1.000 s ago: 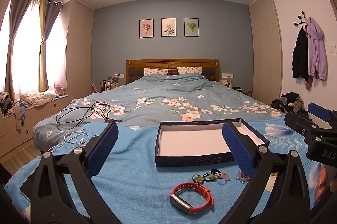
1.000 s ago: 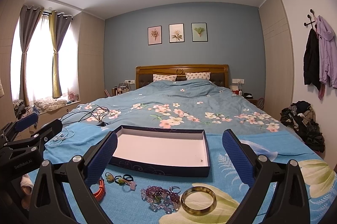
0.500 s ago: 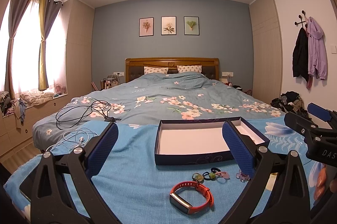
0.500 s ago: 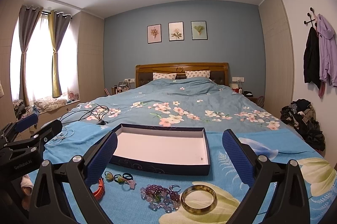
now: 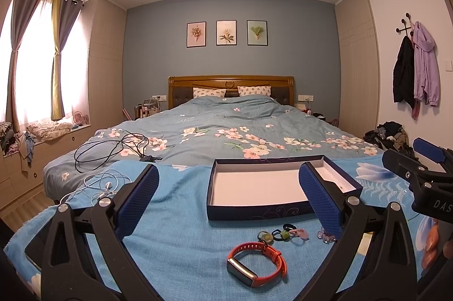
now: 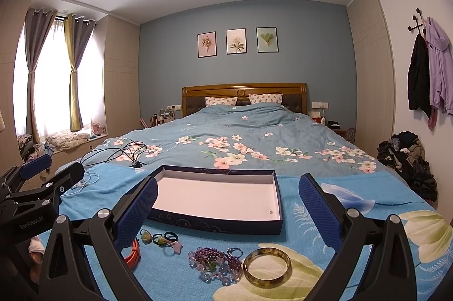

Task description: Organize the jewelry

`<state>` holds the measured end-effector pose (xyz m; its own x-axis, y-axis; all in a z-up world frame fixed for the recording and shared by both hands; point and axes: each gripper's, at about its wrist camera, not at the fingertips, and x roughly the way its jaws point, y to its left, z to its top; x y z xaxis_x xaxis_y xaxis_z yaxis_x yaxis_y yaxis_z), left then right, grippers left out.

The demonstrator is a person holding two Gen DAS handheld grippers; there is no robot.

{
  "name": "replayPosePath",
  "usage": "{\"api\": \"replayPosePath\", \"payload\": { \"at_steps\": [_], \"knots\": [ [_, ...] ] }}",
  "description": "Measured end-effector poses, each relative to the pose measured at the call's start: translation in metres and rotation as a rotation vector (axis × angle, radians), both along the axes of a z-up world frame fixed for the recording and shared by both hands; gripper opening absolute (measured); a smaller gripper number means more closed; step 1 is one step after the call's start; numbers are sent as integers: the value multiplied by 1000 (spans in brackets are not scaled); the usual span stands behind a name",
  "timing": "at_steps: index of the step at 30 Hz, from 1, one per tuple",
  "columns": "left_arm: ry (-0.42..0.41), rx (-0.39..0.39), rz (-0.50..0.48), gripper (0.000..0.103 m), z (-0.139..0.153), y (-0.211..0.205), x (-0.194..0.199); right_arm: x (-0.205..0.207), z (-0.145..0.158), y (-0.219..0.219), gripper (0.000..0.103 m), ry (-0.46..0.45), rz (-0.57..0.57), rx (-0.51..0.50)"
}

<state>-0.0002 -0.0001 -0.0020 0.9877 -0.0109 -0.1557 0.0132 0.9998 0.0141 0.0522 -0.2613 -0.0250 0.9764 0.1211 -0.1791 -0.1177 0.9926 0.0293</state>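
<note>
A dark blue box [image 5: 256, 209] with a white empty inside lies open on the blue blanket; it also shows in the right wrist view [image 6: 218, 224]. In front of it lie an orange smart band [image 5: 256, 262], small rings and hair ties [image 5: 279, 234], a purple bead bracelet [image 6: 213, 262] and an amber bangle [image 6: 267, 267]. My left gripper [image 5: 229, 200] is open and empty, above the band. My right gripper [image 6: 228, 211] is open and empty, above the beads and bangle.
Black cables [image 5: 113, 149] and white earphones [image 5: 99, 186] lie on the bed at the left. A dark phone [image 5: 35, 247] lies near the blanket's left edge. Clothes are piled on the floor at the right [image 6: 407, 159].
Both views have dipped very slightly; the box and jewelry sit a touch lower in frame. Nothing was picked up or moved.
</note>
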Motion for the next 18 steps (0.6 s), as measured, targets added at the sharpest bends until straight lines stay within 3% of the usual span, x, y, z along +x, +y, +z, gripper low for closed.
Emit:
{"api": "replayPosePath", "payload": {
  "at_steps": [12,18],
  "knots": [
    [16,0,-1,97,-4,0,2,1,-3,0,96,8,-1,0],
    [53,9,-7,97,-8,4,10,12,-9,-11,96,87,-4,-2]
  ]
}}
